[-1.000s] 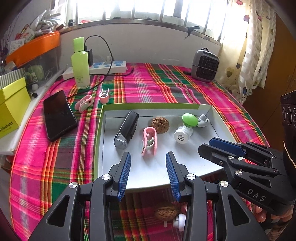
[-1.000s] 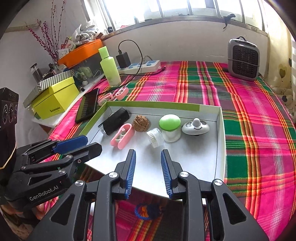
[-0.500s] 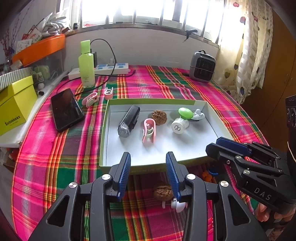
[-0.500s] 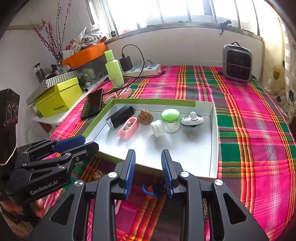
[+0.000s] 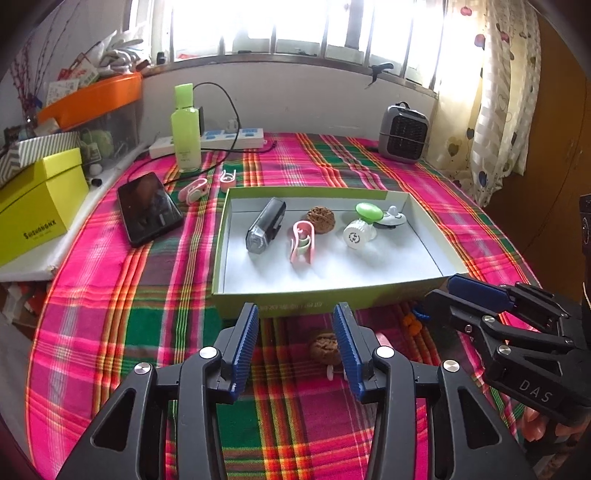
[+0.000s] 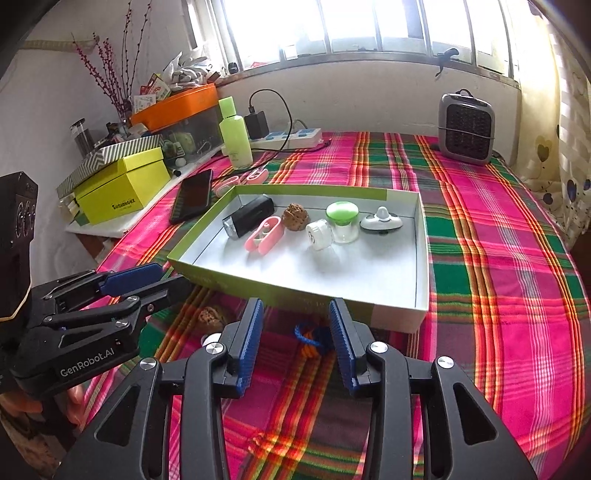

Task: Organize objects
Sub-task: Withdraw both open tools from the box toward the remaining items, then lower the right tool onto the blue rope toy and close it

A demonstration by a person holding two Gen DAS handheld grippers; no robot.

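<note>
Pink-green plaid tablecloth (image 5: pixel 110 306) fills the table — bright window (image 5: pixel 295 26) behind.

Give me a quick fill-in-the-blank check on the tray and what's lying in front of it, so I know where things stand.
1. The pink clip in the tray lies between the black flashlight and the ____.
2. The walnut outside the tray lies on the ____ cloth.
3. Between the tips of the right gripper shows a blue and ____ cord.
4. The green bottle stands ____ the tray.

Missing words: walnut; plaid; orange; outside
</note>
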